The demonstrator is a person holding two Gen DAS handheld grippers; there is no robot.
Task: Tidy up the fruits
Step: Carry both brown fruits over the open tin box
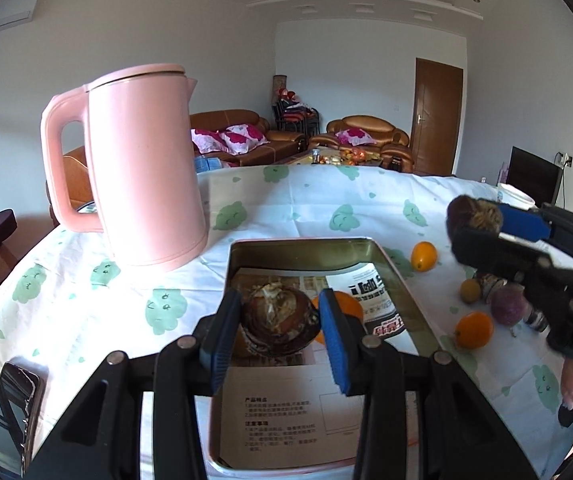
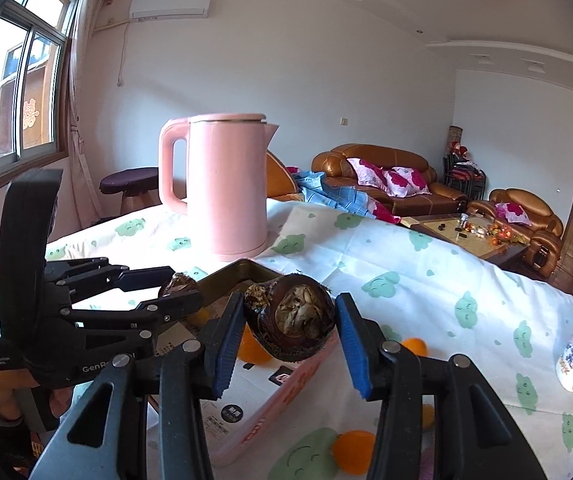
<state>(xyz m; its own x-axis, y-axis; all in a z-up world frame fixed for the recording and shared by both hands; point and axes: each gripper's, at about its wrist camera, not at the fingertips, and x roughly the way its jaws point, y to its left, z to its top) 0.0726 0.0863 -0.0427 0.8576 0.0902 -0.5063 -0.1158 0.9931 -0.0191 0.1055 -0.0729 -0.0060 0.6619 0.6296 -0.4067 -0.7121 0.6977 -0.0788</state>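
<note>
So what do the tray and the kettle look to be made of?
Tray: probably thin metal, a tin; its inner walls are shiny and mirror the printed paper lying inside. The outside looks painted pink.
Kettle: smooth matte pink shell, likely plastic; handle and body look moulded as one piece. A metal inside cannot be ruled out.

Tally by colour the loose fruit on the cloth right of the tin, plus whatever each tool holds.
orange fruit on the tablecloth: 2
yellow-green fruit: 1
purple fruit: 1
brown bulb, one gripped in the left tool and one in the right tool: 2
Total: 6
</note>
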